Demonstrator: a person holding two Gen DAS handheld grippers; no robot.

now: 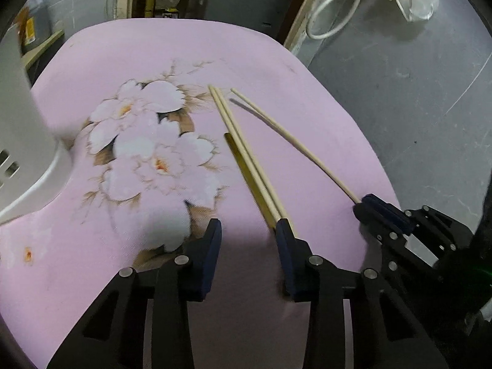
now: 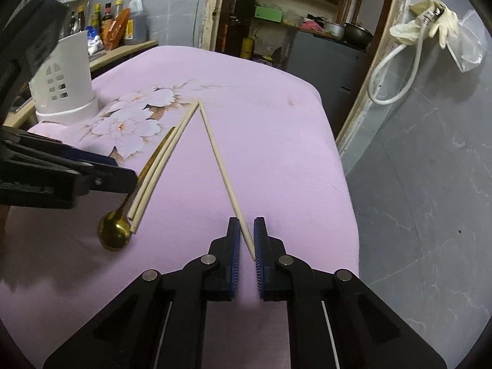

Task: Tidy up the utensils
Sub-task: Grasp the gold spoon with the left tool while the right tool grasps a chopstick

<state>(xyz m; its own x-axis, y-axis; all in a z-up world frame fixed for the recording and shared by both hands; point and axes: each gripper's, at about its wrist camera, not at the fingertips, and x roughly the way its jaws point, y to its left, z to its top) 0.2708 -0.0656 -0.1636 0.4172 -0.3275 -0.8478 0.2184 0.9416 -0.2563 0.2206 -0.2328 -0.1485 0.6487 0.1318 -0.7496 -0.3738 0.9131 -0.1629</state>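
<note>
No lettering is legible; the shelf bottles' [image 2: 129, 27] labels seem blurred.

left wrist view: rides just behind the left gripper [image 1: 249, 230], looking steeply down and forward along its fingers, close over the pink flowered cloth [image 1: 276, 61].
right wrist view: sits behind the right gripper [image 2: 246, 240], tilted down less sharply, so it also takes in the doorway and shelves beyond.
nearness: both hang low over the table; the left one is closer to the cloth.
shared ground: the cloth, the pair of chopsticks [image 1: 243, 153] beside the gold spoon [image 2: 115, 233], the single chopstick [image 2: 221, 169], the white holder [image 2: 66, 92].
cross-sight: each view catches the other gripper at its edge.
</note>
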